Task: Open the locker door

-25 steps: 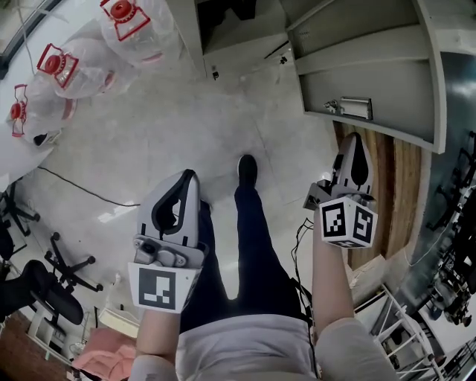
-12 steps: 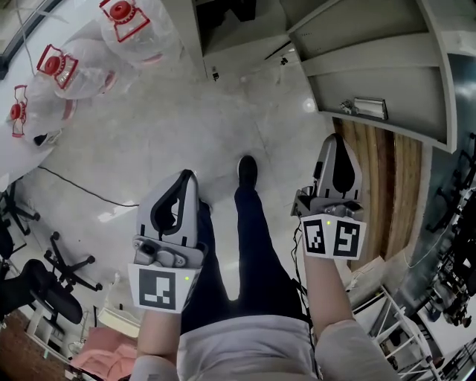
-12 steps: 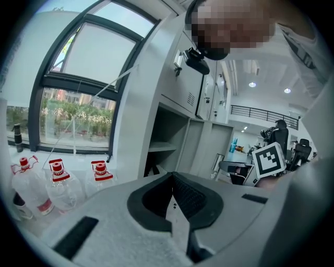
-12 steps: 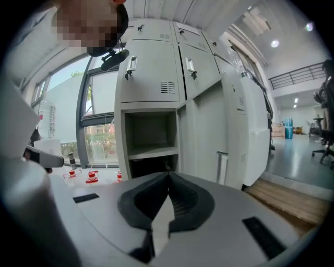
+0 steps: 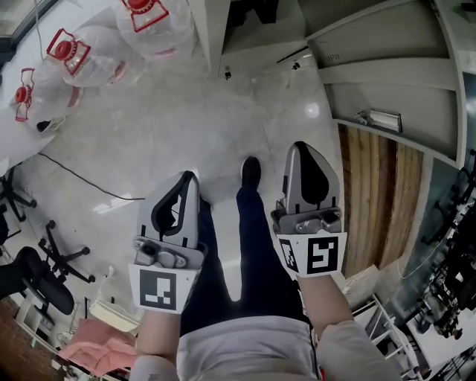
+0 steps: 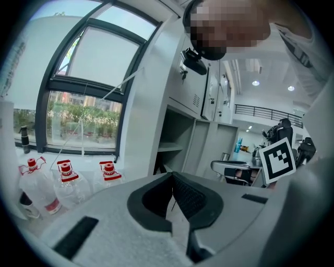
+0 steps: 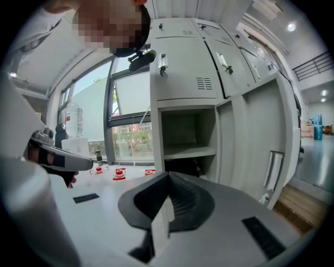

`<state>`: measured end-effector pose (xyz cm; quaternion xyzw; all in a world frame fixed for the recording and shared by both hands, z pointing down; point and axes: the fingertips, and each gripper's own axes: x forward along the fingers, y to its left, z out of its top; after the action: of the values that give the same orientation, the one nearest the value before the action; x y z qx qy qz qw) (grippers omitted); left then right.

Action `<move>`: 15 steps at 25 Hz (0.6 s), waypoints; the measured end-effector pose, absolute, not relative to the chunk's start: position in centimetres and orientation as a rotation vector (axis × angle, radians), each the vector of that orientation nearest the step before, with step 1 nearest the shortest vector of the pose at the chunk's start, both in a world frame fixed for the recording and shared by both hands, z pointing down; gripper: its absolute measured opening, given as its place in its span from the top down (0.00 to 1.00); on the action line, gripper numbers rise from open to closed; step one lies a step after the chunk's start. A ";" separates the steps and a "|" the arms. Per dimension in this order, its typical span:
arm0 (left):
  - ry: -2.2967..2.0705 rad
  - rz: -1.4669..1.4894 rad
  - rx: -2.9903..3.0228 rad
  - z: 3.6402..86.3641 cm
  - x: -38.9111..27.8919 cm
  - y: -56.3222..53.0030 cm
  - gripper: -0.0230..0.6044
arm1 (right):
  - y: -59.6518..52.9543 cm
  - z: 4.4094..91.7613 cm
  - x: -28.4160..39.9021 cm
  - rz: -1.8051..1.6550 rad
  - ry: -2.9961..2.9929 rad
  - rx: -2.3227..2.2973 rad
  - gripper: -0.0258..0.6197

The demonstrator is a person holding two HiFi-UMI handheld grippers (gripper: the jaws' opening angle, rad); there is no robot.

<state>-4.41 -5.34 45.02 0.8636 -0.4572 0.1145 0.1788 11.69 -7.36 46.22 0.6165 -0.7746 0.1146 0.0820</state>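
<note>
The grey locker door [image 5: 387, 78] stands swung open at the upper right of the head view, its metal handle [image 5: 381, 119] facing the floor side. In the right gripper view the door [image 7: 261, 130] hangs open to the right of the bare compartment [image 7: 188, 138] with one shelf. My right gripper [image 5: 301, 146] is shut on nothing, left of the door and apart from it. Beside my left leg, my left gripper [image 5: 189, 175] is held low and is also shut and empty. Each gripper's own view shows its jaws [image 6: 172, 175] [image 7: 167, 175] meeting at the tip.
Large clear water bottles with red caps [image 5: 149, 18] stand at the upper left by the window. Office chairs [image 5: 37, 279] are at the lower left, and a black cable [image 5: 82, 182] crosses the pale floor. A wooden strip [image 5: 372, 201] runs under the door. My shoe [image 5: 251, 170] is between the grippers.
My right gripper has swung left and away from the door handle, coming to rest near my right leg. The door is now further from it. The left gripper has stayed put.
</note>
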 end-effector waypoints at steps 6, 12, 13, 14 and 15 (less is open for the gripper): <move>-1.368 0.307 2.412 45.1 -7.2 -5.6 0.96 | -7.4 46.1 8.5 0.342 -2.386 1.741 0.94; -1.434 0.267 2.438 44.3 -9.5 -6.3 0.96 | -7.2 45.8 6.0 0.325 -2.428 1.684 0.94; -1.446 0.265 2.434 44.2 -9.8 -6.4 0.96 | -7.2 45.9 5.8 0.328 -2.431 1.682 0.94; -1.458 0.264 2.425 44.3 -10.2 -6.5 0.96 | -7.2 46.0 5.6 0.333 -2.433 1.681 0.94; -1.471 0.260 2.417 44.3 -10.6 -6.6 0.96 | -7.2 46.1 5.4 0.342 -2.434 1.681 0.94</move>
<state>-10.61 -6.56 44.29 0.8412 -0.5118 0.0903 0.1495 5.37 -7.24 46.06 0.5626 -0.8147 0.1143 0.0818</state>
